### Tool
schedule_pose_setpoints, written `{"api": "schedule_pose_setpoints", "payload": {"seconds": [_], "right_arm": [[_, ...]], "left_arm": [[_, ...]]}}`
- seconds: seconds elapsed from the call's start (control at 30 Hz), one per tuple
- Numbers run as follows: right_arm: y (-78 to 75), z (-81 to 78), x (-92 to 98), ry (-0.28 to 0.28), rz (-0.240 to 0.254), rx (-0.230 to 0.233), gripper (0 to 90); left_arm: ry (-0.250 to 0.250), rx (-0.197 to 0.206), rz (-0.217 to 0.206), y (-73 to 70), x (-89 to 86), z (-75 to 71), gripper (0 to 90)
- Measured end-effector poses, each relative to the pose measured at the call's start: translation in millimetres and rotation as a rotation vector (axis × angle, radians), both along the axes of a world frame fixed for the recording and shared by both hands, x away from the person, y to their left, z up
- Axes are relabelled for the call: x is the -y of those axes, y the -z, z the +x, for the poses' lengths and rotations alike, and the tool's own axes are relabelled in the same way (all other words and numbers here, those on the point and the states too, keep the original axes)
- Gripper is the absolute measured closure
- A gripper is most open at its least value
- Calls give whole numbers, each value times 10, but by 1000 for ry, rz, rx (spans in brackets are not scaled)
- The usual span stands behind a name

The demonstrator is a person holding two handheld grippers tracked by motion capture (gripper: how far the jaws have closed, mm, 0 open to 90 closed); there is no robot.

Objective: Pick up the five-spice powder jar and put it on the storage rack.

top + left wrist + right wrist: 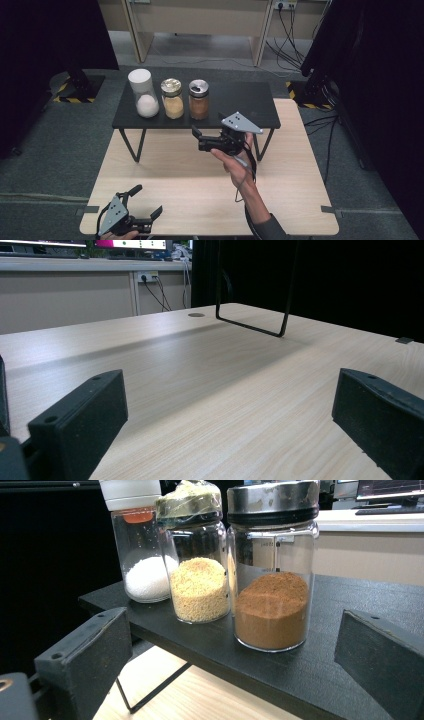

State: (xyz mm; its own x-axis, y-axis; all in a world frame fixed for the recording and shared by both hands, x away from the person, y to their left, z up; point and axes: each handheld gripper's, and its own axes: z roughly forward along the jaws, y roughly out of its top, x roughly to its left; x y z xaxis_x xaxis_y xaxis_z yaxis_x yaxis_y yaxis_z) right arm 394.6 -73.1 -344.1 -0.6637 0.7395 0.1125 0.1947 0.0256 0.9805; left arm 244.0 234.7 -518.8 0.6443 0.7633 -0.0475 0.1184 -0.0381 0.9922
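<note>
You get even overhead light, no glare on the table (165,165). Dark corners in the high view. Shelf (240,102) casts a soft shadow. Near jaws blur slightly; jars (272,565) sharp.

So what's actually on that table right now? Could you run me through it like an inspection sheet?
Surface: light wooden table carrying a small black shelf on wire legs.
Job's things: three jars in a row on the shelf: white-powder jar, yellow-granule jar, brown-powder jar, the nearest to the right gripper.
Clutter: nothing seen.
Grippers: right gripper held up before the shelf, jaws open, facing the brown-powder jar; left gripper low at the table's near edge, jaws open, empty.
Cables: one trails from the right gripper along the forearm; more lie on the floor behind.
Surroundings: grey floor, dark curtains either side, desks behind.
</note>
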Motion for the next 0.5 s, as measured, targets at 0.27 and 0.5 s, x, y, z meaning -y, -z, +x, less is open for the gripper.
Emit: {"api": "schedule_pose_setpoints", "payload": {"seconds": [0.27,0.5], "right_arm": [[72,-58,49,-8,14,-3,22],[118,-132,59,-24,18,8,22]], "left_arm": [[0,-1,2,0,0,0,7],[0,-1,3,1,0,0,7]]}}
